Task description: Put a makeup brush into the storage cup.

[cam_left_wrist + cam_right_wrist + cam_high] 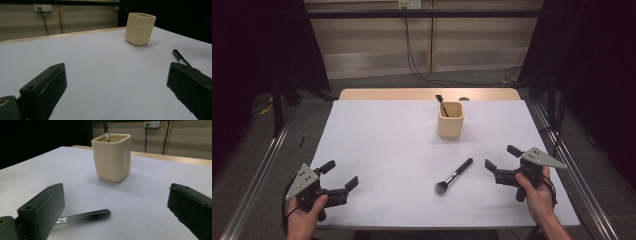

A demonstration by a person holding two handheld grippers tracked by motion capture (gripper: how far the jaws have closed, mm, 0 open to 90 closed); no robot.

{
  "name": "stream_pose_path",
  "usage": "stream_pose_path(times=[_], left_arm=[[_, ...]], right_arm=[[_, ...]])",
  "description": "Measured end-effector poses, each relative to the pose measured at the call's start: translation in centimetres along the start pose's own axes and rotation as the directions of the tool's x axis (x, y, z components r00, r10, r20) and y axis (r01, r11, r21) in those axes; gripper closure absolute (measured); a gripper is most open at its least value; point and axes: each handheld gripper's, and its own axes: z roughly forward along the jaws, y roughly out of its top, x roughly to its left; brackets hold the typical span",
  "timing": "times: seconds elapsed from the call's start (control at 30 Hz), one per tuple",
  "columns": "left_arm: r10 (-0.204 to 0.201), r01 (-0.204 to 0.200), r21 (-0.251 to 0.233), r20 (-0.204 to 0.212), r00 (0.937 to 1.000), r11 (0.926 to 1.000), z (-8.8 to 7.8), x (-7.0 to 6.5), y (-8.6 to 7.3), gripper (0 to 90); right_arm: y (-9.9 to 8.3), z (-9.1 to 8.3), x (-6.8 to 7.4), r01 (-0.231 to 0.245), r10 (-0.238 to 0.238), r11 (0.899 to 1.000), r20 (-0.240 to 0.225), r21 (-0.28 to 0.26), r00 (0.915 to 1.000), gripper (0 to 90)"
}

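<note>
We are seeing the makeup brush (85, 216) blurring behind a jaw, while the cup (450, 119) is hiding the lower part of a second brush (441, 104)

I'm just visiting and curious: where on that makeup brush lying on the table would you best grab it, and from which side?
Probably the black handle, not the bristle head. The makeup brush lies flat on the table with its handle end towards the right gripper, whose jaws are open. Come down from above, jaws across the thin handle.
</note>
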Motion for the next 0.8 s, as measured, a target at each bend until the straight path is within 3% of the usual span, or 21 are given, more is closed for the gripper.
stream_pose_path(times=[0.5,0.8], left_arm=[[-0.002,0.002,-0.004,-0.012,0.9999,1.0,-0.6,-0.1,-0.2,2.8],[0.009,-0.009,0.003,-0.016,0.9998,1.0,-0.6,0.0,-0.2,2.8]], right_arm=[[-1.7,-3.2,0.4,-0.004,0.005,1.0,0.033,-0.01,0.9995,0.6],[-2.2,-3.4,0.0,-0.011,0.011,1.0,0.036,-0.006,0.9993,0.5]])
